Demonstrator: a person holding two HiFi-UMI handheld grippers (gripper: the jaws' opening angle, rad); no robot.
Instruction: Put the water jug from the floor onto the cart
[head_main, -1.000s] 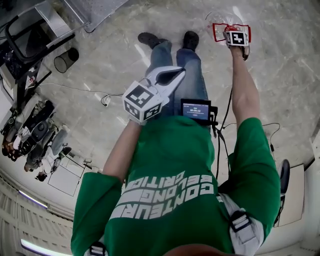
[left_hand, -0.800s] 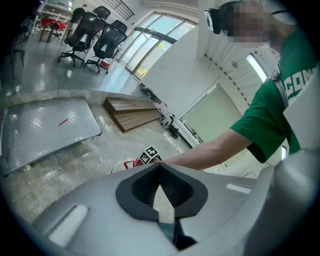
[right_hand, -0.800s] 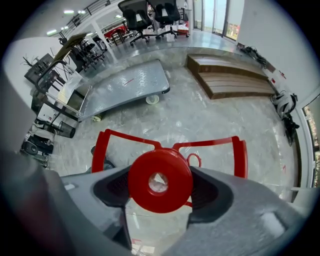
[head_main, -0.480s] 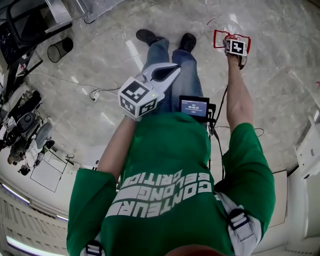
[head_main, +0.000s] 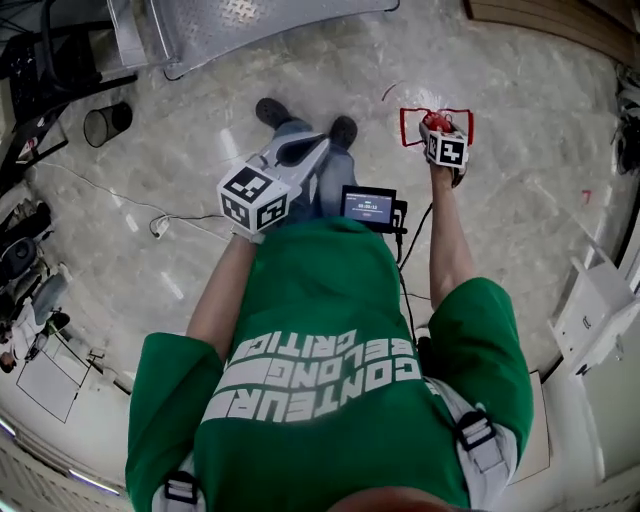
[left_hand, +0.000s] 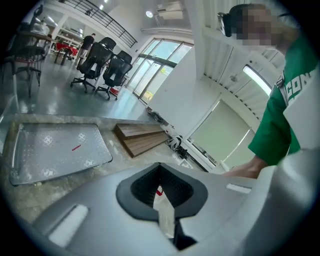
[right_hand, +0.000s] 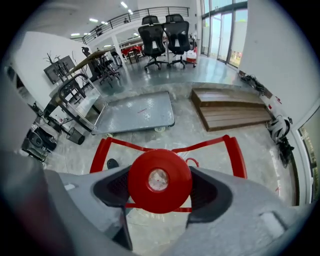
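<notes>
A pale, glossy marbled floor (head_main: 520, 90) runs through an open office with black swivel chairs (right_hand: 165, 32), tall windows, a stepped wooden platform (right_hand: 230, 110) and a wire wastebasket (head_main: 100, 125); the flat cart (right_hand: 137, 112) with its checker-plate deck stands ahead, well apart from the person. The right gripper (head_main: 436, 128) is clamped on the red cap of the clear water jug (right_hand: 160, 180), which hangs beside the person's feet, its red handle frame spread out below; the left gripper (left_hand: 160, 165) is raised at waist height, jaws together on nothing. White capitals on the green shirt (head_main: 330, 300) read upside down, "CONTEUR" among them; the digits on the small waist screen (head_main: 368, 206) are too small to read.
</notes>
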